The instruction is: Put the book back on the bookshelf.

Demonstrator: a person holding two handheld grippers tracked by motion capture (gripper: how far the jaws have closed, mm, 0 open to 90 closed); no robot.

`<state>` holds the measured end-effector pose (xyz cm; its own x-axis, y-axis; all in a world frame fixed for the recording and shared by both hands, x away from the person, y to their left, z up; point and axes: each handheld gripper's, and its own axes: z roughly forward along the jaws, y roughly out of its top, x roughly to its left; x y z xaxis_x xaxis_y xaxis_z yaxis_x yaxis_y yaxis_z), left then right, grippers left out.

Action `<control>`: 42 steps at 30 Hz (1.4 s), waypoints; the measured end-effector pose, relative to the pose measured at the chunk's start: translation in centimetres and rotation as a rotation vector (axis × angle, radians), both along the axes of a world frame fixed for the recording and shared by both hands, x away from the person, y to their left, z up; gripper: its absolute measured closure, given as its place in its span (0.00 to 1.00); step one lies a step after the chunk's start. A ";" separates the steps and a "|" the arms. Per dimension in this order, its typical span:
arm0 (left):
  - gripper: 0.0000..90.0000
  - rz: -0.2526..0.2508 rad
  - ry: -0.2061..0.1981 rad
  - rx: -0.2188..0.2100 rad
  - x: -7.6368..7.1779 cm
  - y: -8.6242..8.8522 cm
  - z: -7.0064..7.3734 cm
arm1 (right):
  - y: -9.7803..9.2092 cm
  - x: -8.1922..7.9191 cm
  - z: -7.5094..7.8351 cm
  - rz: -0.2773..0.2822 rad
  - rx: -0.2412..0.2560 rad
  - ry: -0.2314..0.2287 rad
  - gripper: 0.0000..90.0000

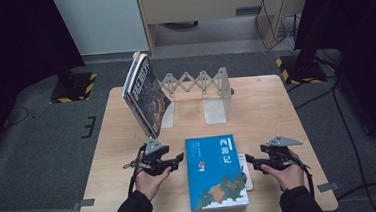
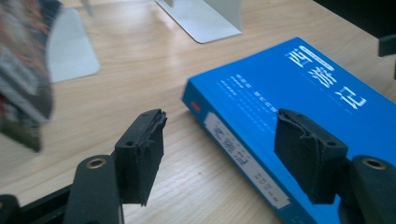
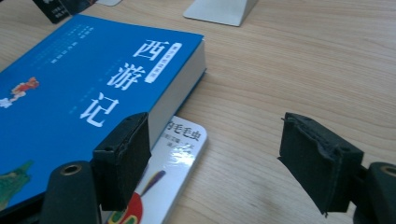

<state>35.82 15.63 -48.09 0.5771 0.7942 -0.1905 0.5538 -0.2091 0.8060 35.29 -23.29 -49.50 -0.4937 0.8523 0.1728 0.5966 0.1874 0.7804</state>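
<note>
Book (image 1: 216,173), thick blue softcover with glossy cover, lies flat at near edge of tabletop (image 1: 276,110), mid-width, atop thinner white glossy booklet (image 1: 245,171) protruding at its right. We hold left gripper (image 1: 177,159) just off spine side, right gripper (image 1: 250,158) at page-edge side; both jaws wide, empty. We judge: close on opposite long edges level, lift evenly; cover slick, may slip. Metal folding bookstand (image 1: 200,87) at far edge; magazines (image 1: 145,91) lean against it.
</note>
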 end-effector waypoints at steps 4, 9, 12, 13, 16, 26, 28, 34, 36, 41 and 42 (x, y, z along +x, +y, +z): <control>0.34 -0.025 0.047 -0.028 0.3 -0.8 -0.6 | 0.6 -0.1 -0.1 0.013 0.010 0.007 0.27; 0.32 -0.049 0.088 -0.023 0.6 -1.5 -1.6 | 1.5 -0.1 -0.3 0.036 0.032 0.019 0.27; 0.32 -0.053 0.115 -0.030 0.8 -1.7 -2.2 | 2.1 -0.2 -0.4 0.046 0.039 0.032 0.27; 0.32 -0.060 0.128 -0.026 0.9 -1.8 -2.4 | 2.2 -0.2 -0.5 0.050 0.040 0.036 0.27; 0.29 -0.061 0.144 -0.046 1.0 -1.9 -2.8 | 2.7 -0.2 -0.7 0.061 0.043 0.049 0.27; 0.21 -0.082 0.173 -0.115 1.4 -2.3 -3.8 | 3.9 -0.2 -1.2 0.093 0.047 0.069 0.27; 0.20 -0.086 0.176 -0.132 1.4 -2.5 -4.0 | 3.9 -0.2 -1.3 0.094 0.050 0.070 0.27; 0.20 -0.098 0.164 -0.131 1.6 -2.9 -4.1 | 4.2 -0.3 -1.3 0.094 0.060 0.082 0.27; 0.21 -0.104 0.131 -0.085 1.6 -2.9 -3.6 | 4.1 -0.2 -1.3 0.099 0.057 0.074 0.27; 0.24 -0.102 0.127 -0.045 1.6 -3.2 -3.0 | 4.1 -0.2 -1.2 0.098 0.055 0.078 0.27; 0.25 -0.104 0.124 -0.038 1.6 -3.4 -3.0 | 4.1 -0.2 -1.2 0.097 0.055 0.080 0.27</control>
<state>37.38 12.26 -51.06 0.6261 0.7223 -0.2938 0.6262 -0.2413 0.7413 35.12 -19.14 -50.69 -0.5563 0.7892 0.2600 0.6381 0.2053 0.7421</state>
